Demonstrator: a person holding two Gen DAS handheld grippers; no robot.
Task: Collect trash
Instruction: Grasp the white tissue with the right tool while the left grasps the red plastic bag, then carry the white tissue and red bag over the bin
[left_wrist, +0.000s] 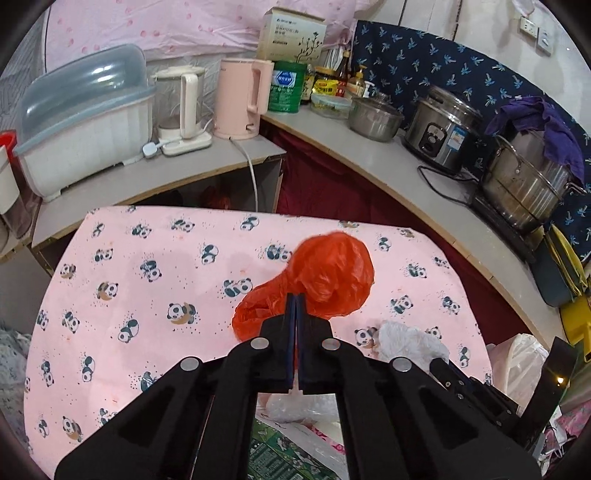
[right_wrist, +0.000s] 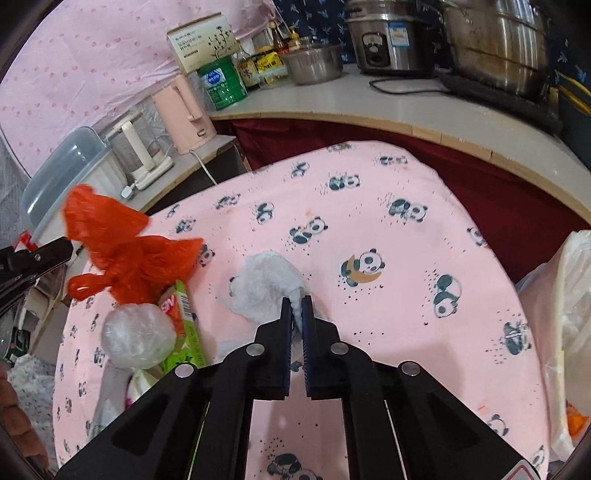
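My left gripper (left_wrist: 296, 297) is shut on a crumpled orange plastic bag (left_wrist: 328, 277) and holds it above the pink panda tablecloth (left_wrist: 147, 295); the bag also shows in the right wrist view (right_wrist: 125, 254), lifted off the table. My right gripper (right_wrist: 295, 301) is shut on a crumpled white tissue (right_wrist: 266, 284) that lies on the cloth. The tissue also shows in the left wrist view (left_wrist: 406, 343). A clear plastic wad (right_wrist: 138, 338) and a green carton (right_wrist: 186, 325) lie on the table's left part.
A white trash bag (right_wrist: 570, 295) hangs open at the table's right edge. Behind the table a counter (left_wrist: 406, 155) carries a rice cooker (left_wrist: 443, 129), steel pots, a pink kettle (left_wrist: 242, 99), jars and a dish box (left_wrist: 85, 122).
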